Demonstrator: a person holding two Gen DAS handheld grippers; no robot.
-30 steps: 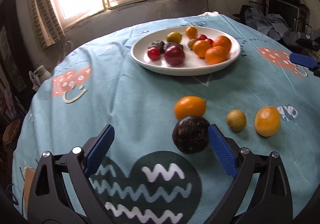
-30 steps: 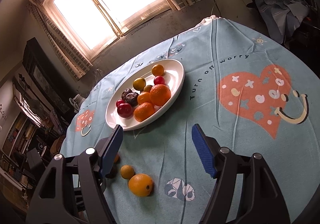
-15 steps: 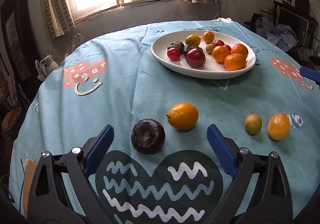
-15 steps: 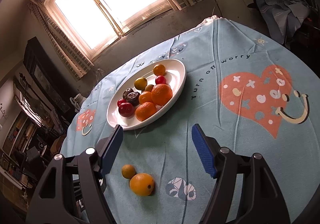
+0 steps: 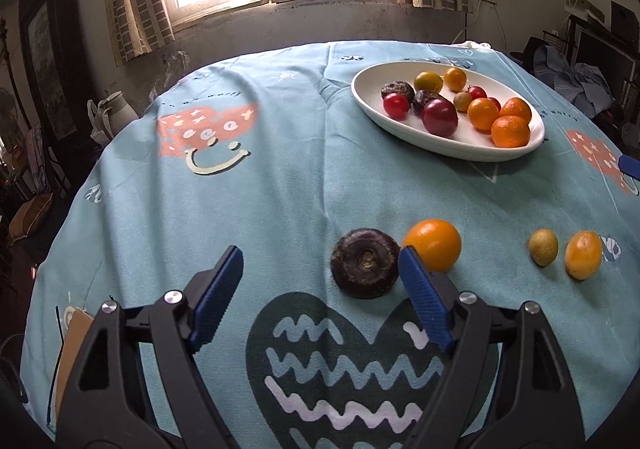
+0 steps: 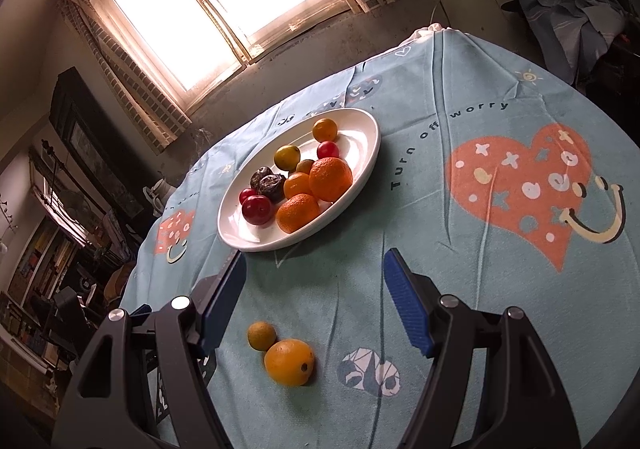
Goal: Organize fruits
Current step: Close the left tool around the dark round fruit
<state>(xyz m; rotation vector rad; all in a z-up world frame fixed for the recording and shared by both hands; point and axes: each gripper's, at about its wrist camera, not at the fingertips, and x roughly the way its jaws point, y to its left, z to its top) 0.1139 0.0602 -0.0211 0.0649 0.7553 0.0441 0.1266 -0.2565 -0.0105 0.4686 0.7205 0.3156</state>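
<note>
Where the left wrist camera looks along its fingers, the left gripper [image 5: 320,281] is seen spread wide and holding nothing; a dark wrinkled fruit [image 5: 365,268] is laid on the blue tablecloth [image 5: 280,189] just inside the right-hand finger, stem scar turned toward the camera, with an orange fruit [image 5: 432,245] just beyond that finger's tip. Only this view shows these two. A small greenish fruit [image 5: 543,247] and an orange oval fruit [image 5: 583,255], long axis upright in frame, are seen near each other further right. From the right wrist, the right gripper [image 6: 314,297] is likewise shown spread and empty, that pair [image 6: 289,361] lying between its fingers, and the white plate [image 6: 360,177] of fruit beyond.
</note>
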